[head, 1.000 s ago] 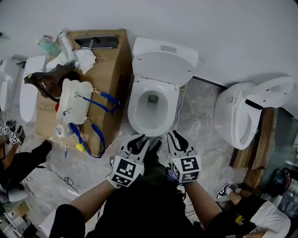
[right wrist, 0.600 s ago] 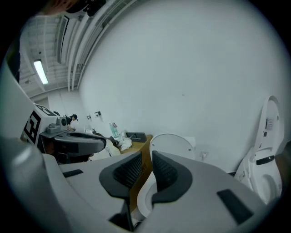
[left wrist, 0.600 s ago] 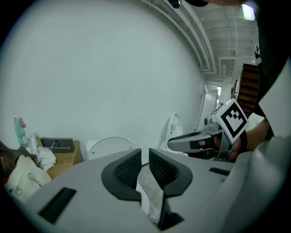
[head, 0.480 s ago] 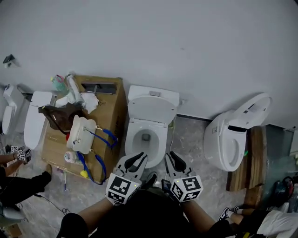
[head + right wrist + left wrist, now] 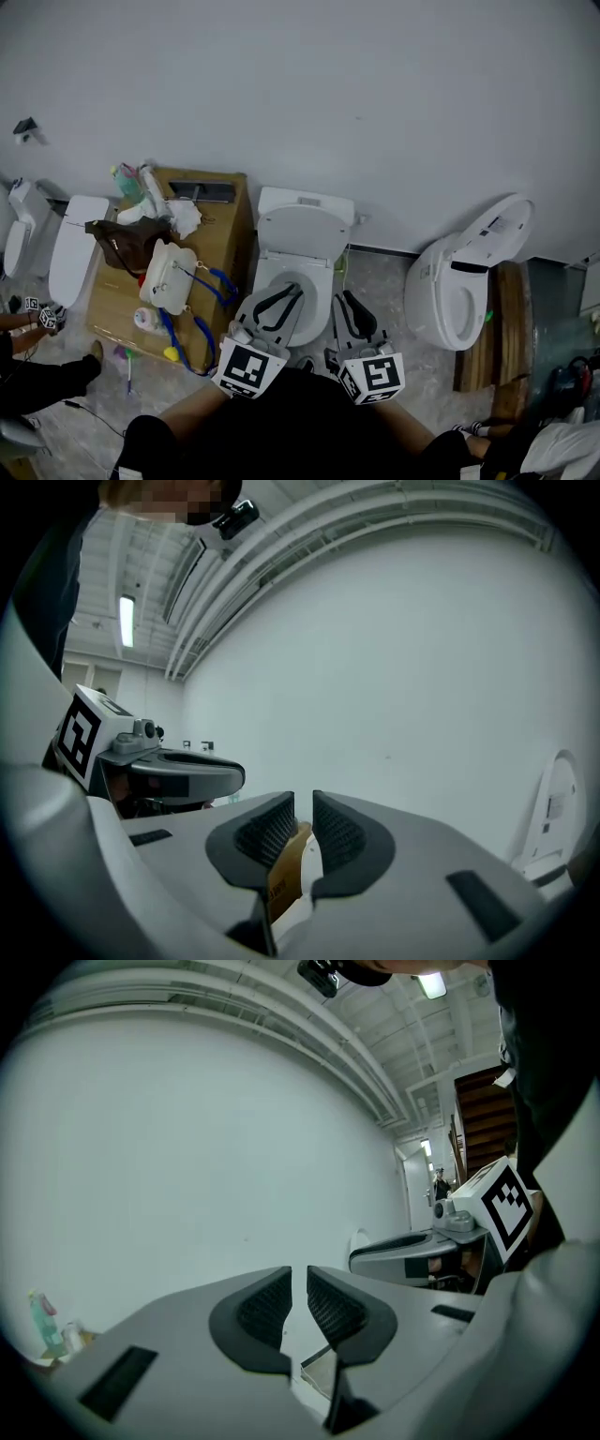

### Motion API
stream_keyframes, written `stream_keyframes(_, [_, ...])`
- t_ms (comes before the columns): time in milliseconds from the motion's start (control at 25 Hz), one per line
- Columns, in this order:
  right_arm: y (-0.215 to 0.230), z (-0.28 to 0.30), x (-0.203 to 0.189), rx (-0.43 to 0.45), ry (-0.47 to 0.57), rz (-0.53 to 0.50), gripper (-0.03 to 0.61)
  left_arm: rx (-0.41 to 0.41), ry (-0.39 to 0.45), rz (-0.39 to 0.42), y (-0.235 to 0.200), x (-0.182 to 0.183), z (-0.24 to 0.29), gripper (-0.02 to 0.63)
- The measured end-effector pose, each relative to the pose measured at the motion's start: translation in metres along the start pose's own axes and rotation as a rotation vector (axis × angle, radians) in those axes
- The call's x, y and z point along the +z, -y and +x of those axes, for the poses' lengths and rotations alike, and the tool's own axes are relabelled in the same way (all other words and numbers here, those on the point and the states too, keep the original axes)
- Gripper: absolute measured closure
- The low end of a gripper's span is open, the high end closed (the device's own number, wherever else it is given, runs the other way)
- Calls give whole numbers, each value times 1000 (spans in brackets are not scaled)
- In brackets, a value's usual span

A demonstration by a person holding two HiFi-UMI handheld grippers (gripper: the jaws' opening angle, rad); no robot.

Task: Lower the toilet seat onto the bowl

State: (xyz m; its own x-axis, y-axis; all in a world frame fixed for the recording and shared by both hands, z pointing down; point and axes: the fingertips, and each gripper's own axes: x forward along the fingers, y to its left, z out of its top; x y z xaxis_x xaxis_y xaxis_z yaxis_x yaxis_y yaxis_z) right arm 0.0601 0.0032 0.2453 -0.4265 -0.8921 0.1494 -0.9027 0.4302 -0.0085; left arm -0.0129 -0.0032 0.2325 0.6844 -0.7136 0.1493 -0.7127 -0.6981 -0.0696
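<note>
The white toilet (image 5: pixel 323 208) stands against the wall at mid-view. Its seat and lid (image 5: pixel 302 234) are raised as one white oval against the tank, above the open bowl (image 5: pixel 277 277). My left gripper (image 5: pixel 292 291) hovers over the bowl's front, and my right gripper (image 5: pixel 342 298) hangs beside it at the bowl's right edge. Neither touches the toilet. In the left gripper view the left gripper (image 5: pixel 298 1283) points at bare wall with a narrow gap and nothing between the pads. The right gripper (image 5: pixel 303 808) stands the same way, empty.
A cardboard box (image 5: pixel 227 225) stands left of the toilet, carrying a brown bag, a white container with blue straps and bottles. A second toilet (image 5: pixel 455 281) with raised lid sits right, by a wooden pallet (image 5: pixel 511 319). Another toilet (image 5: pixel 70 248) and a person's legs are at left.
The head view has pulled back and tilted up, so the toilets look smaller and lower. Both grippers have risen from in front of the bowl to over its front edge.
</note>
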Motion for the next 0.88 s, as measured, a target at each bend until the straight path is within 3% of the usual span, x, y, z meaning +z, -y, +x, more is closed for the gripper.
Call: stream_keyframes(880, [-15, -16, 0, 31, 21, 38, 506, -18, -4, -23, 10, -4, -12, 552])
